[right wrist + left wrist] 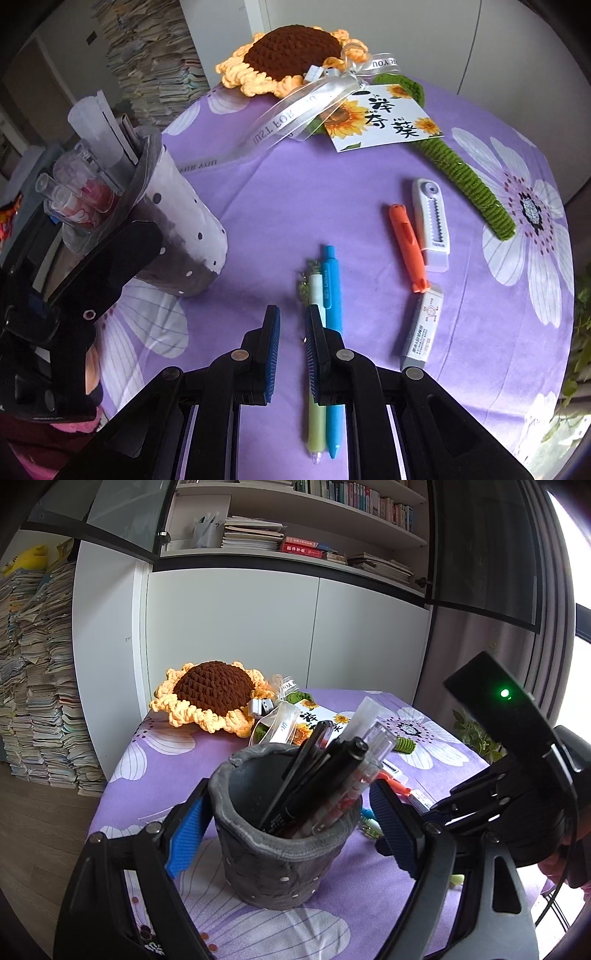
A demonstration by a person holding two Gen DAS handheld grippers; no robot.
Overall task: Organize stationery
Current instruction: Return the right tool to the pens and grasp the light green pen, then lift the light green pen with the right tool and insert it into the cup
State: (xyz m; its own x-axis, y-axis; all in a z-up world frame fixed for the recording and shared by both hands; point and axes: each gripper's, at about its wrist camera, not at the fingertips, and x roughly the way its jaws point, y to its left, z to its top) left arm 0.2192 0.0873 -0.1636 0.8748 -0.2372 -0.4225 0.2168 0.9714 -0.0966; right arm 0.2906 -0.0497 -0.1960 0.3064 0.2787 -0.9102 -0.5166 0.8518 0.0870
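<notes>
A: Left to right. The pen holder stands near the table's left edge, already stocked with a black pen and clear-barrelled pens. The left gripper brackets it, blue pads against both sides of the cup as far as I can tell. I read that as holding the cup steady.

B: And the loose stock?

A: Mid-table toward the near edge: a green pen and a blue pen, side by side and touching, tips toward the near edge. Right of those are an orange highlighter, a white correction tape just beside it, and an eraser below them. The crochet sunflower and its card sit at the far edge and aren't stationery.

B: Right gripper?

A: The right gripper has its jaws narrow with nothing between them, hanging over the cloth just left of the green pen. Its right finger overlaps the green pen's barrel in view; I can't tell if it touches.

B: Step?

A: My guess is it's lining up for the next pick, probably the green pen. It needs the jaws opened first, then a shift right to straddle one barrel only. The pens touch, so a double grab is the risk. Then lift and drop it into the holder.
</notes>
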